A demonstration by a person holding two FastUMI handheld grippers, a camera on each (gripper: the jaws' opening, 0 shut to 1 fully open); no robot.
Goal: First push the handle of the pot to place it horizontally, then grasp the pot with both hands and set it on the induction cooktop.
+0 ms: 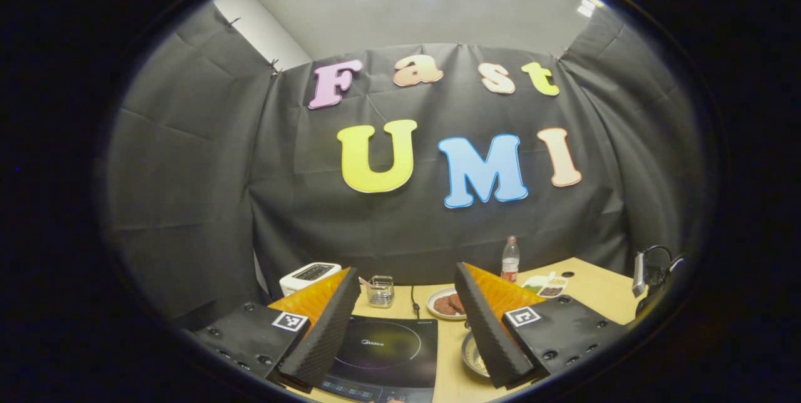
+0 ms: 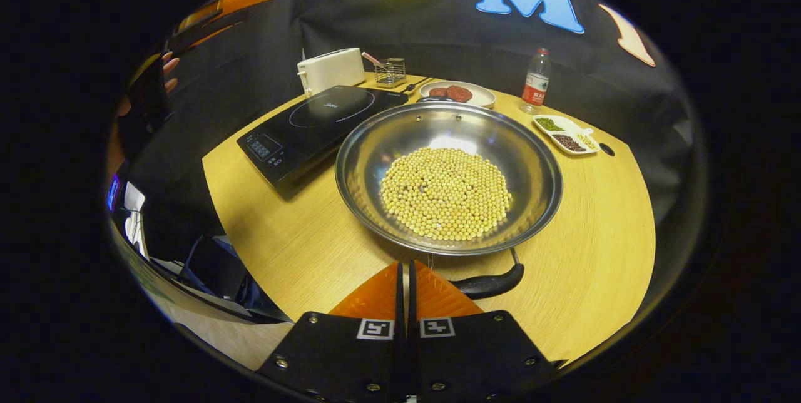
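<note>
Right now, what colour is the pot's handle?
Black, seen best in the right gripper view: the curved handle of the steel pot.

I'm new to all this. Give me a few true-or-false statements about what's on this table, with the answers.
1. The pot holds yellowish beans. True.
2. The pot sits on the induction cooktop. False: it rests on the table beside it.
3. The right claw is wide open. False: its fingers are together near the pot's handle.
4. The left claw is open. True.
5. The bottle lies on its side. False: it stands upright.
</note>
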